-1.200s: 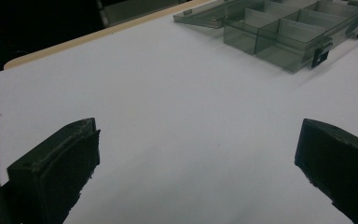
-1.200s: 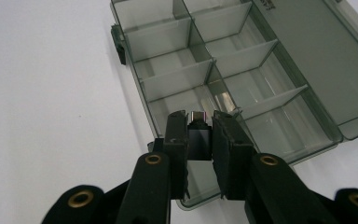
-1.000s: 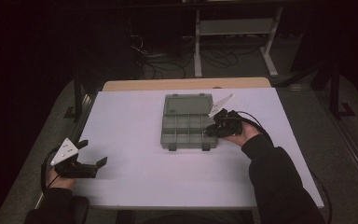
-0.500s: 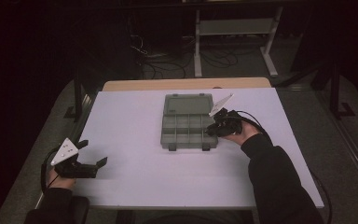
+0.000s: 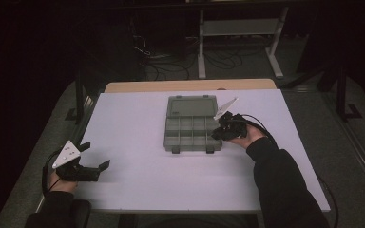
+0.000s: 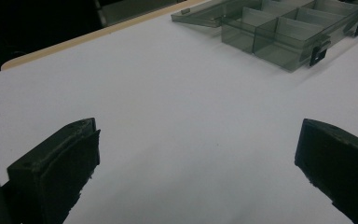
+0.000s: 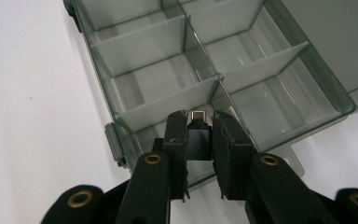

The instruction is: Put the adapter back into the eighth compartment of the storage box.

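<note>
While the right gripper [image 7: 199, 140] hangs over the near corner of the organiser box [image 7: 223, 70], its jaws are clamped on a small dark block [image 7: 198, 140] with a shiny metal tip, possibly a plug or adapter; the dim view makes it hard to say. That block sits low in the middle of the right gripper view, just above a compartment at the box's edge. The box is smoky, see-through grey plastic, split by thin walls into rows of small compartments, with its lid lying flat and open behind it and dark latches on the front edge. In the high view the box [image 5: 190, 127] lies at the centre of the white bench [image 5: 138, 185], with the right gripper [image 5: 218, 134] at its right-hand edge. At the lower left of that view the left gripper [image 5: 95, 159] rests on the bench, well apart from the box, its jaws spread wide with nothing between them. In the left gripper view the box [image 6: 289, 35] shows at the upper right.
</note>
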### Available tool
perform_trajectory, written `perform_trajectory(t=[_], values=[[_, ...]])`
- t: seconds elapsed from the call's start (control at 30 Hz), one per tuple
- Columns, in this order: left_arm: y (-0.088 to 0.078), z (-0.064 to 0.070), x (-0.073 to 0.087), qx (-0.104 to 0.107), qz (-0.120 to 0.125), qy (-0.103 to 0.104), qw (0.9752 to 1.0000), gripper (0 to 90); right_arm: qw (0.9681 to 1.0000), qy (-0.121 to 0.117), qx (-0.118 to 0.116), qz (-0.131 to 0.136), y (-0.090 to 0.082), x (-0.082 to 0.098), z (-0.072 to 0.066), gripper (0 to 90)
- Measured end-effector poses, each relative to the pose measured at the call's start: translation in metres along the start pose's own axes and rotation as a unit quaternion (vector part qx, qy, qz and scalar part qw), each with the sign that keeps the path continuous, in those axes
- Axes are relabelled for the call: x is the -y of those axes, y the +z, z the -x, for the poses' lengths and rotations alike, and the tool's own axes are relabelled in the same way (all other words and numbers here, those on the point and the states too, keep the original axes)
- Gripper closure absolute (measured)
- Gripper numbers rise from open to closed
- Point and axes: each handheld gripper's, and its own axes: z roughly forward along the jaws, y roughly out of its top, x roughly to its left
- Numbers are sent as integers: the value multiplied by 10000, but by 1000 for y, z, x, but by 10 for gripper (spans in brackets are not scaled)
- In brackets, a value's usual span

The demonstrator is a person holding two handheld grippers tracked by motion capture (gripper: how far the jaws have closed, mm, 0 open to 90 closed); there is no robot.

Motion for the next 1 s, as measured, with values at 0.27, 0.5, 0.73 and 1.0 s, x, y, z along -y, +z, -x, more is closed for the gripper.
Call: perform_trajectory(t=[0.27, 0.5, 0.73, 1.0], values=[[0, 0, 0, -3, -4, -2, 10000, 0, 9999, 126, -113, 25, 0, 1, 1, 653], [0, 0, 0, 1, -1, 0, 10000, 0, 9998, 206, -47, 58, 0, 1, 0, 557], [0, 0, 0, -3, 2, -5, 10000, 0, 9987, 397, 100, 289, -9, -1, -2, 281], [-1, 0, 0, -13, 5, -20, 10000, 0, 9962, 621, 239, 561, -19, -3, -2, 108]])
